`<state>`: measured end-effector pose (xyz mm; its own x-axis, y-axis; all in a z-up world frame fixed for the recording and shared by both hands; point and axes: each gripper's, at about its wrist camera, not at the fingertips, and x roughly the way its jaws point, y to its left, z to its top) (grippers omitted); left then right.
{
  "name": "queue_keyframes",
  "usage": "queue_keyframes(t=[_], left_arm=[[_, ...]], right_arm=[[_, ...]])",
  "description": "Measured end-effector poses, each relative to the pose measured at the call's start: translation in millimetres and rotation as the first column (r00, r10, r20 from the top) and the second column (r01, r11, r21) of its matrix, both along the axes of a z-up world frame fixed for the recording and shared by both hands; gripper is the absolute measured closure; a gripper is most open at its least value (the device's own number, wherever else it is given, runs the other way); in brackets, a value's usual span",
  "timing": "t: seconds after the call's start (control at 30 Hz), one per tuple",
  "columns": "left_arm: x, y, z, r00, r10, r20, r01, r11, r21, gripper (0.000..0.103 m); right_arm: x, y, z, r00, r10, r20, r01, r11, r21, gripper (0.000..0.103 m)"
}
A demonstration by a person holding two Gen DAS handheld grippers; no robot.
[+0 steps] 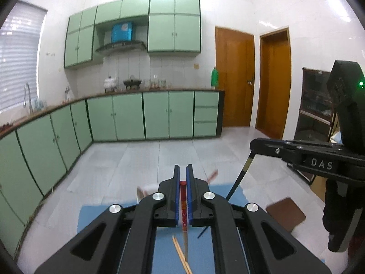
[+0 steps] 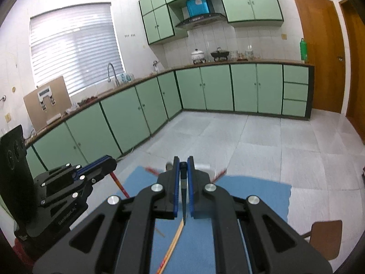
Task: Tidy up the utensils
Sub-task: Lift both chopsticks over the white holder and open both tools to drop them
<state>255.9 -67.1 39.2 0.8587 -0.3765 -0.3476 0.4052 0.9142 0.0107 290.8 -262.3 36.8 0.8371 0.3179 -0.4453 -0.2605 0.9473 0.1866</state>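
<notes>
Two grippers, both clamped on chopsticks above the blue mat (image 1: 205, 246): left gripper (image 1: 182, 171) pinches a red chopstick (image 1: 183, 207); right gripper (image 2: 183, 163) pinches a dark chopstick (image 2: 183, 196). Pale chopsticks (image 1: 180, 253) lie on mat.

Green cupboards (image 2: 219, 89) along two walls under a brown table (image 2: 239, 62). Tap (image 2: 112, 72) below a slatted blind (image 2: 75, 45). White pot (image 2: 197, 55) and dark pan (image 2: 220, 54) beside glass jars (blurred). Green bottle (image 2: 303, 49) near wooden doors (image 1: 235, 77). Grey tiled floor (image 2: 262, 141).
</notes>
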Motion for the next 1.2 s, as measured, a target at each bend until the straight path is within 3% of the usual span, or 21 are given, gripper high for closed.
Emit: queue_keyframes(t=[0.27,0.47,0.63,0.8,1.0,1.1,1.2], left_arm=[[61.7,-13.3,52.4,0.993,0.036,0.113,-0.03,0.998,-0.051,0.098],[109.5,-19.3,46.6,0.982,0.096,0.162,-0.092,0.995,-0.036,0.098],[142.5,-16.4,12.0,0.988,0.114,0.109,-0.113,0.993,-0.018,0.098],[167.8,-14.4,-27.9,0.993,0.118,0.001,-0.118,0.993,0.006,0.098],[175.8,-7.6,-52.0,0.99,0.118,-0.072,-0.116,0.993,0.024,0.097],[172.6,-0.3,-56.3,0.988,0.12,-0.093,-0.119,0.993,0.022,0.09],[163.7,6.7,-50.9,0.988,0.125,-0.087,-0.124,0.992,0.017,0.079]], right_arm=[[51.4,3.3,42.8,0.997,-0.036,0.075,0.04,0.998,-0.051,0.097],[101.4,-1.5,32.5,0.995,-0.064,0.079,0.069,0.996,-0.054,0.097],[132.0,0.4,1.3,0.996,-0.079,0.045,0.082,0.994,-0.068,0.097],[145.6,12.7,-31.9,0.996,-0.086,0.015,0.087,0.989,-0.117,0.097],[153.5,17.8,-68.4,0.994,-0.08,-0.068,0.071,0.99,-0.124,0.096],[149.2,17.5,-74.6,0.993,-0.087,-0.086,0.077,0.99,-0.116,0.093],[135.8,14.8,-71.2,0.992,-0.109,-0.064,0.101,0.987,-0.121,0.073]])
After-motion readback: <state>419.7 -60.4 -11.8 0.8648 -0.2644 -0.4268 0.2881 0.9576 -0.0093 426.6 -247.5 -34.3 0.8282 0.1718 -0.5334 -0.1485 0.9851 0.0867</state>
